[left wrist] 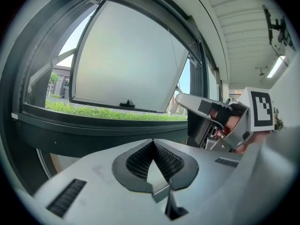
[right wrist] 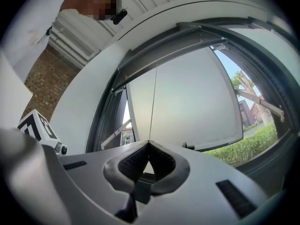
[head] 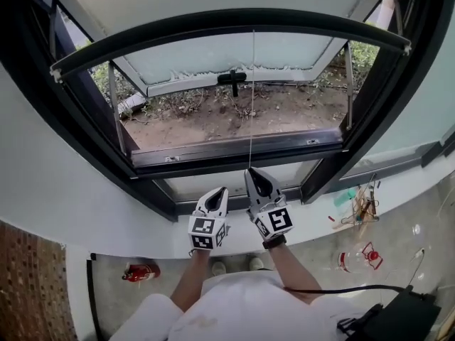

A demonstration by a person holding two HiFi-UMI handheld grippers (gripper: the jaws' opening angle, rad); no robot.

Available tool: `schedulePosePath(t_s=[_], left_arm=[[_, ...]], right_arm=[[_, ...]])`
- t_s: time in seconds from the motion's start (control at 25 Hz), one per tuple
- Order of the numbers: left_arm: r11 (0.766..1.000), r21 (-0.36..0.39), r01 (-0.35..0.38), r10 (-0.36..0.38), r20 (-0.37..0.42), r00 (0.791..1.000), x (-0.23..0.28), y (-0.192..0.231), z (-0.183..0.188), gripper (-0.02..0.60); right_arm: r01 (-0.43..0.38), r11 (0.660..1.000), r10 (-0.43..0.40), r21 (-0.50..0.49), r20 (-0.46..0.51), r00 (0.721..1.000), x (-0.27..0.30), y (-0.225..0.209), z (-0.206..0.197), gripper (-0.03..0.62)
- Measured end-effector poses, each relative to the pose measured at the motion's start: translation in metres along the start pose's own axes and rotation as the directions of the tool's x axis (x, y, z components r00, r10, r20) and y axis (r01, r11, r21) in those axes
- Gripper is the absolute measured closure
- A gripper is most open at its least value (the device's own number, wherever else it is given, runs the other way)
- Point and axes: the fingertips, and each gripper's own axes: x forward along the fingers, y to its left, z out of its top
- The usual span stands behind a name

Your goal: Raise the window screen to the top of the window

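While clamped on cord, right tool

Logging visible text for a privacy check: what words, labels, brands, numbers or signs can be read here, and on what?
No readable words or numbers in any view.
Left gripper marker cube: black-and-white square pattern, no letters.
Right gripper marker cube: the same kind of pattern.
Cord: no print.
Red object on the floor: any label too small to read.
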Motion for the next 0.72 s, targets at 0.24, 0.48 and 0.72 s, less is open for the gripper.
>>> schedulePosePath(t_s=[0.24,0.48,0.72], left_arm=[[1.000,0.002,0.012,-0.012,0.025,1.000,-0.001,-0.003,0.010,0.580],[1.000,0.000,0.014,-0.014,0.026,1.000,0.002,-0.003,0.010,0.580],[1.000,-0.012,0.008,-0.008,0.008,1.000,0.000,-0.002,0.005,0.580]], right_arm=[[-0.003,0.999,0.000,0.038,0.081,0.997,-0.002,0.000,0.034,0.592],[-0.016,0.998,0.005,0.065,0.158,0.987,0.000,-0.004,0.080,0.592],[-0.027,0.999,0.016,0.035,0.305,0.952,-0.007,0.004,0.154,0.592]])
